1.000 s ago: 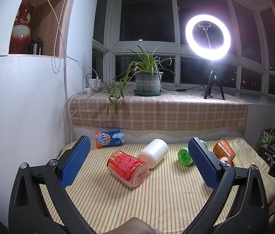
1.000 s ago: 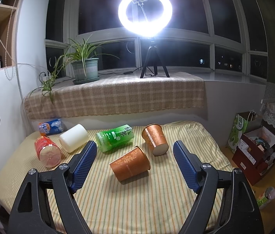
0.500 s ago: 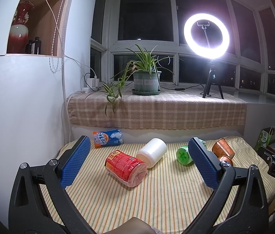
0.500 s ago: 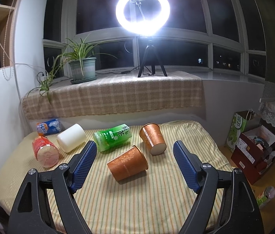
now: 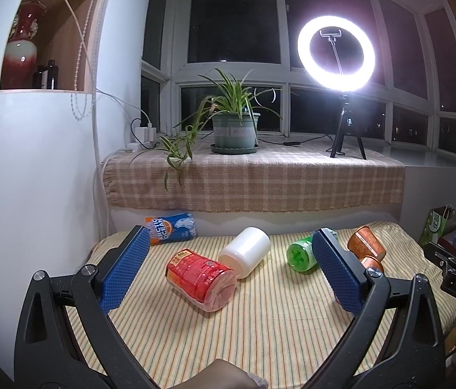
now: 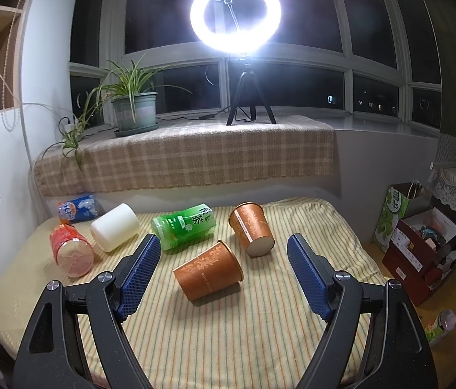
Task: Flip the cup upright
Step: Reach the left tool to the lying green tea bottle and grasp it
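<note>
striped mat [image 6: 260, 340]: yellow-green striped cloth covering the low table; carries every loose item listed below.

checked cloth [image 6: 195, 159]: brown plaid over the window ledge behind the table.

ring light [image 6: 235, 13]: lit, on a black tripod standing on the ledge.

potted plant [image 6: 134, 110]: green pot in a saucer on the ledge, left of the tripod; long leaves trail over the cloth edge.

right gripper [image 6: 224, 269]: held above the near part of the mat, blue pads spread wide, nothing between them; the near cup lies in the gap ahead of the pads, untouched.

left gripper [image 5: 228, 269]: held above the left part of the mat, pads likewise spread wide and holding nothing; the red jar lies ahead between them.

near cup [image 6: 209, 270]: orange paper cup, on its side mid-mat, mouth toward the back right, base toward the front left.

far cup [image 6: 251, 229]: second orange paper cup, on its side just behind and right of the first, base facing the camera.

green bottle [image 6: 182, 224]: on its side, left of the far cup.

white container [image 6: 115, 227]: on its side, left of the green bottle.

red jar [image 6: 71, 249]: on its side near the left edge.

blue packet [image 6: 77, 211]: lettered, at the back left against the wall.
</note>
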Motion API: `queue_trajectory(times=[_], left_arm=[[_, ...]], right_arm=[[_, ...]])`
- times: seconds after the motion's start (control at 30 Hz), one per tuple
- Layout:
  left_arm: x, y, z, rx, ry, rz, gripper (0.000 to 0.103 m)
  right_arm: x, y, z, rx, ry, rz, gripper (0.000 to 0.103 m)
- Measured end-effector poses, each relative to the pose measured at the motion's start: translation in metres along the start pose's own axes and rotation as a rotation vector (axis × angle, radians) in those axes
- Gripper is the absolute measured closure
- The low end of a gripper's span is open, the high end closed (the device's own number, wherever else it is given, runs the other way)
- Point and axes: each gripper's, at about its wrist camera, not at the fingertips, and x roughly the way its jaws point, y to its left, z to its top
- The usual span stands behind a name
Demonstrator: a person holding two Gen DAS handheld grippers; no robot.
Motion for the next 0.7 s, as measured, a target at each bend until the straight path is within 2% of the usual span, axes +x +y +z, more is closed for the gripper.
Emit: queue_trajectory(times=[0.17,0.4,0.7], left_arm=[[0.013,-0.006,0.001,0.032,0.036,-0.044,0.001],[0.046,-0.017,0.005,0.07,0.127,-0.155,0.001],[0.105,-0.056,0.01,0.198,0.301,-0.384,0.001]], right_arm=[[0.005,-0.004,-0.002,0.002,0.011,-0.008,0.023],[0.011,-0.013,-0.007,0.01,0.033,-0.03,0.023],[0.019,-0.028,-0.016,0.031,0.064,-0.057,0.023]])
